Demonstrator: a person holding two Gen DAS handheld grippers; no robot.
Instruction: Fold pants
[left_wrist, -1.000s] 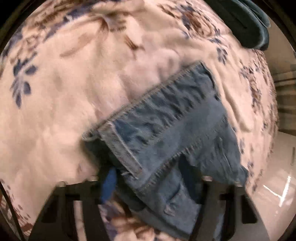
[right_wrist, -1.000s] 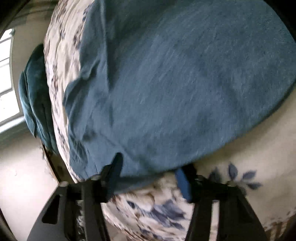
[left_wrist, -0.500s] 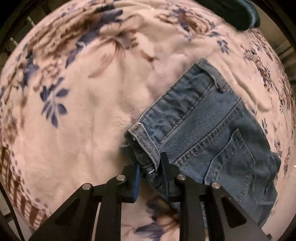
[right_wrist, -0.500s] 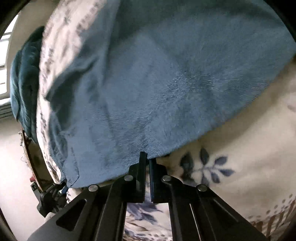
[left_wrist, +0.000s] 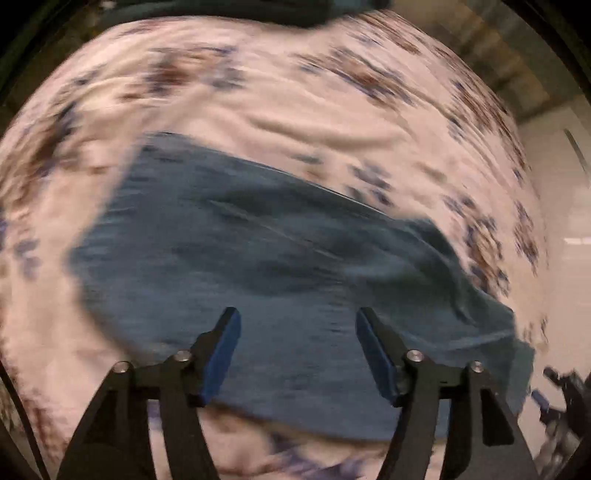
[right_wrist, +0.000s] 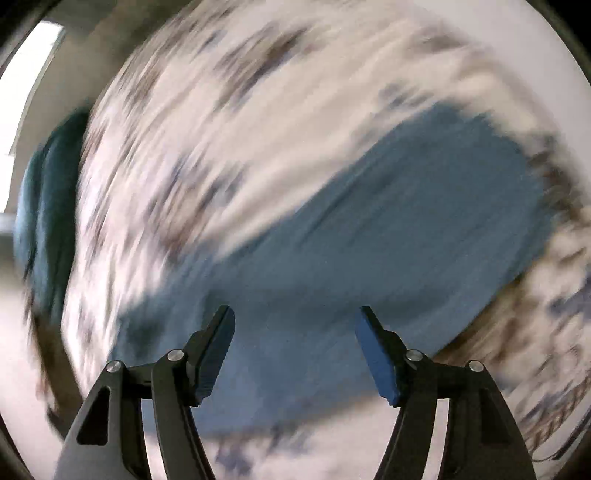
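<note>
Left gripper (left_wrist: 297, 354): jaws apart, just been opening, nothing between the pads. Right gripper (right_wrist: 295, 352): same, spread and empty. Both hang over the pants (left_wrist: 280, 266), which lie folded flat on the floral blanket (left_wrist: 295, 110); likely let go so the fold settles. Dark teal cushion (right_wrist: 48, 206) at nine o'clock in the right view. Heavy blur.

We saw the blue denim pants (left_wrist: 280, 266) lying spread flat on the floral blanket (left_wrist: 295, 110), a broad slab with one edge running diagonally. In the right wrist view the pants (right_wrist: 369, 240) showed heavily blurred, details unreadable.
</note>
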